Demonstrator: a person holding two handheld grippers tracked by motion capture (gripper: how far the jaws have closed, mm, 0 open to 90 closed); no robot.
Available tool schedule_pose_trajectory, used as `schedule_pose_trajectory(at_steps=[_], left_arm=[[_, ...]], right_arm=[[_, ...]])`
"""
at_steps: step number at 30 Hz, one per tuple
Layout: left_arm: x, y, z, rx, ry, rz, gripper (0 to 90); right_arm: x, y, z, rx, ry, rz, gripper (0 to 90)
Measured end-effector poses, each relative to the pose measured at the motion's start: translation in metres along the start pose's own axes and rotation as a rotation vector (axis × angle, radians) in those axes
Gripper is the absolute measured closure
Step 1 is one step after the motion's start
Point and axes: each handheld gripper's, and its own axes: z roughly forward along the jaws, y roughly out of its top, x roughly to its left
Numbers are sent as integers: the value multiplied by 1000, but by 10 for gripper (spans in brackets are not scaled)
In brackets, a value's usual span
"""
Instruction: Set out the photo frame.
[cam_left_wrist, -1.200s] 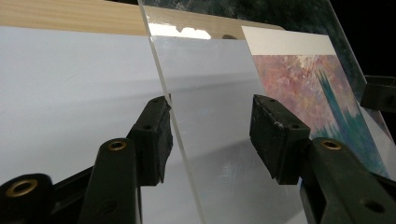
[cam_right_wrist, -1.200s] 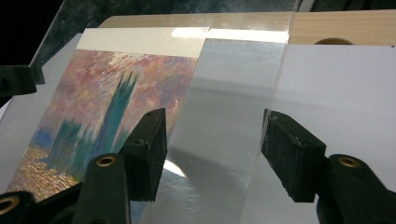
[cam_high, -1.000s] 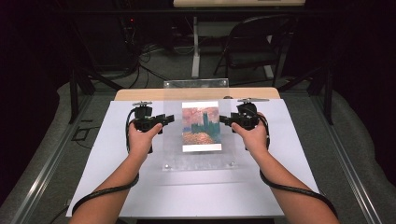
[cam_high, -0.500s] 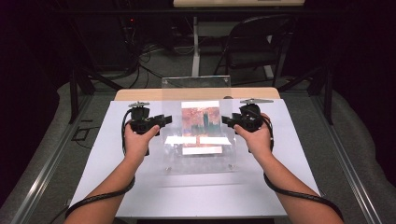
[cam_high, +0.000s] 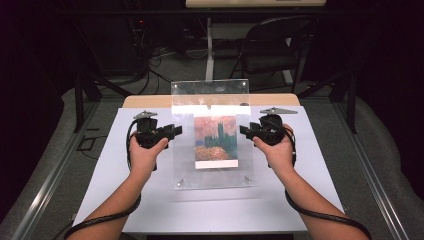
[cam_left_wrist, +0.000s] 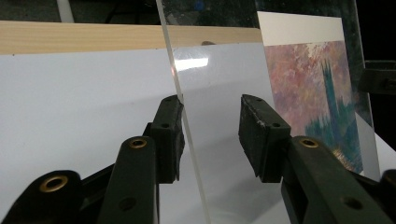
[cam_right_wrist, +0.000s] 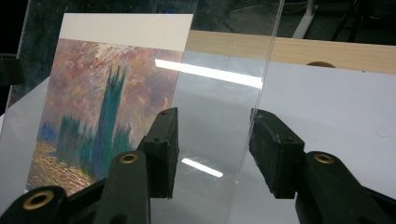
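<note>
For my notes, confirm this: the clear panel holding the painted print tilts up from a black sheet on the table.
Wrong colour: the sheet is white, not black, as the high view shows. The clear panel holding the painted print does tilt up from it.

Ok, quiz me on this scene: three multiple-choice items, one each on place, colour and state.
1. Where is the painting print?
A) in the middle of the clear acrylic panel
B) at the panel's left edge
C) under the table sheet

2. The table sheet is:
A) green
B) white
C) red

3. The panel is:
A) lying flat
B) cracked in two
C) tilted up, far edge raised

Key:
1 A, clear margins flank the print on both sides.
2 B, the sheet is plain white around the panel.
3 C, the panel's top edge rises past the sheet's far end.
</note>
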Motion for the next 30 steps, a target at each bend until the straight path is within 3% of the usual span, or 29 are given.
schedule_pose_trajectory(at_steps=[16, 27, 30], left_arm=[[-14, -6, -19, -45, -19, 29, 642], [-16, -17, -38, -61, -60, 34, 688], [-19, -19, -42, -62, -57, 54, 693]], right_arm=[[9, -9, -28, -47, 5, -26, 603], [13, -15, -44, -64, 51, -48, 663], [14, -16, -49, -64, 61, -40, 681]])
